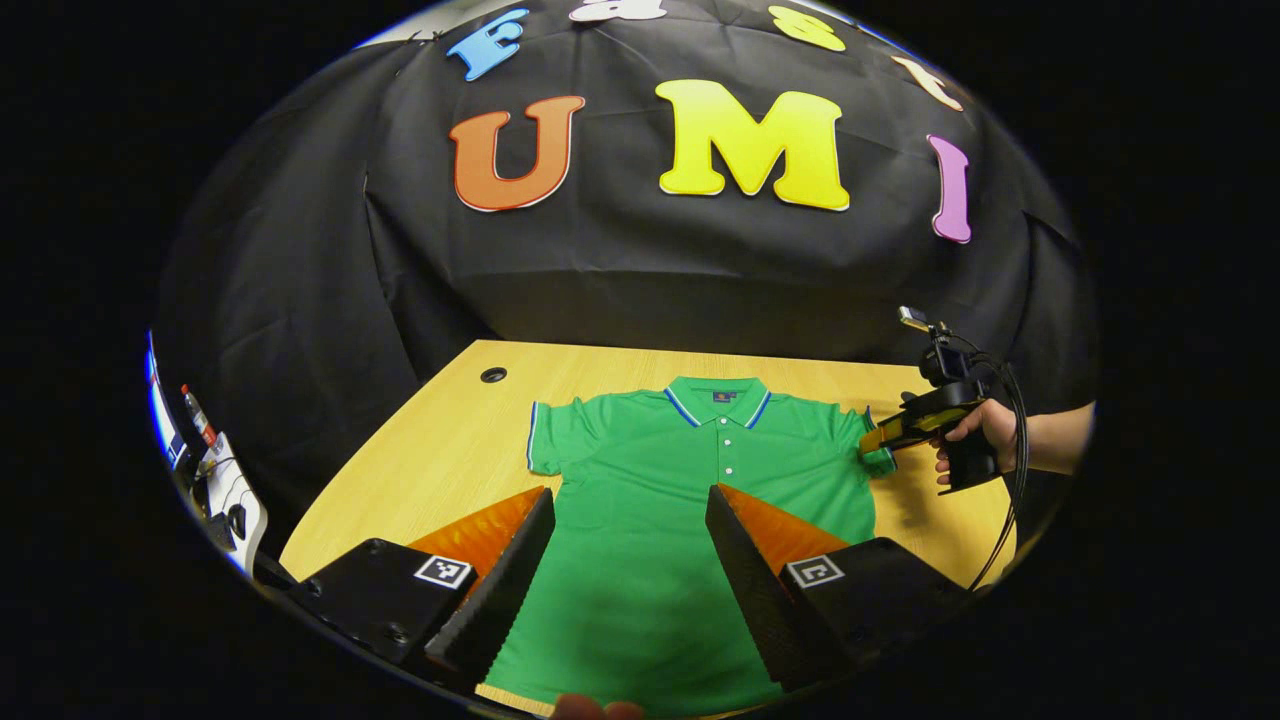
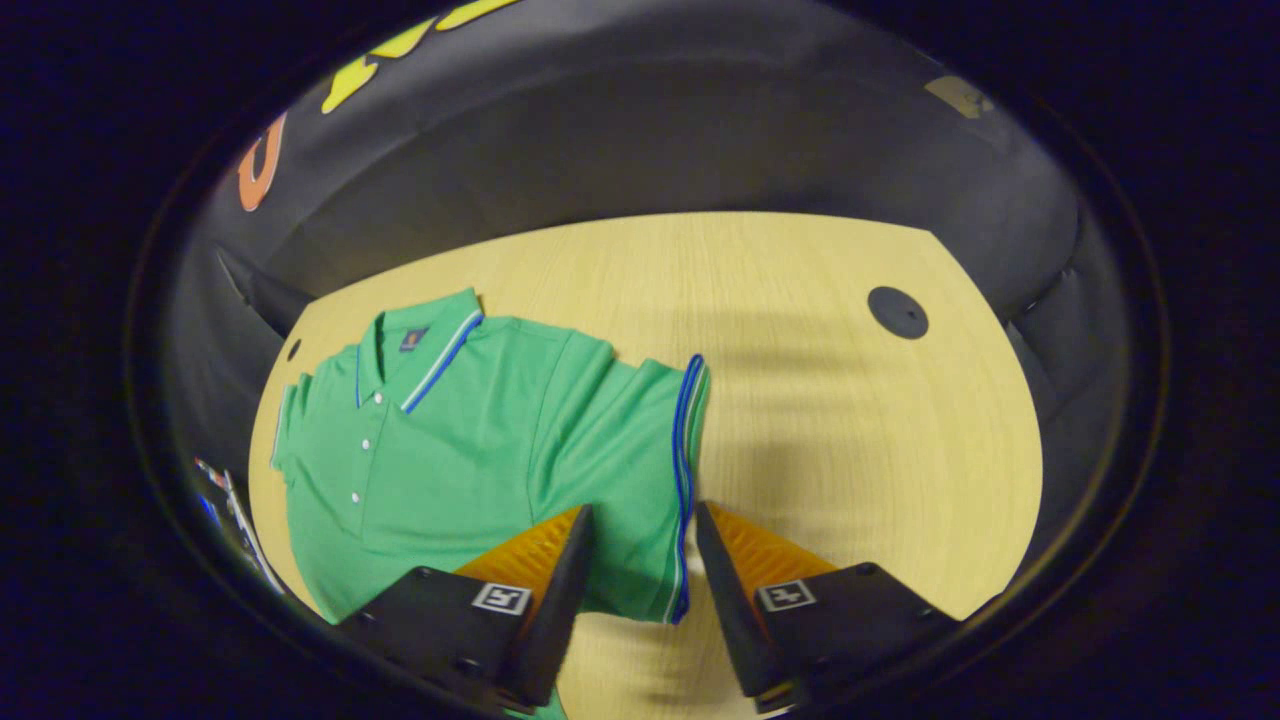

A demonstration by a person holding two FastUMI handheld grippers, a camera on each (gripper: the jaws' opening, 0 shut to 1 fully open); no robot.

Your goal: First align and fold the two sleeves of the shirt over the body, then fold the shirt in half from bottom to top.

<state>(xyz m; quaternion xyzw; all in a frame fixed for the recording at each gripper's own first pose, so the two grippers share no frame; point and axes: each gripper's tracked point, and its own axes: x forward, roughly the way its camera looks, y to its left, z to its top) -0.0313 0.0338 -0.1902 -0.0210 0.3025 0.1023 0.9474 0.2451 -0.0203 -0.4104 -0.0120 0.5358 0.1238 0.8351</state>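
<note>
One large wooden table (image 1: 440, 440) carries everything here, and on it the green polo shirt (image 1: 640, 520) lies flat and face up, collar toward the top of the left gripper view, both short sleeves out to the sides and nothing folded yet. Judging from that, the first step, the sleeve folds, is only beginning.

In the right gripper view the shirt fills the lower left of the frame, and its striped sleeve (image 2: 660, 470) runs down the centre between the fingers of the right gripper (image 2: 640, 560). The fingers stand apart, one on each side of the blue-edged cuff; whether they touch the cloth I cannot tell. In my reading, the next move is to lower onto that cuff, pinch it through both layers, then lift just enough and carry it across the body, laying it flat without dragging the shoulder.

The left gripper (image 1: 630, 540) hovers over the shirt's lower middle at the bottom of its own frame, fingers wide apart and holding nothing. It will likely need to shift toward the other sleeve (image 1: 545, 435) at centre left.

The left gripper view adds what the right one lacks: the whole shirt from collar to hem, the far sleeve, and at mid right a hand (image 1: 985, 430) holding the right gripper at the sleeve's edge. The right gripper view alone gives the close look at the cuff, plus a dark round cable port (image 2: 897, 312) at upper right of the table.
</note>
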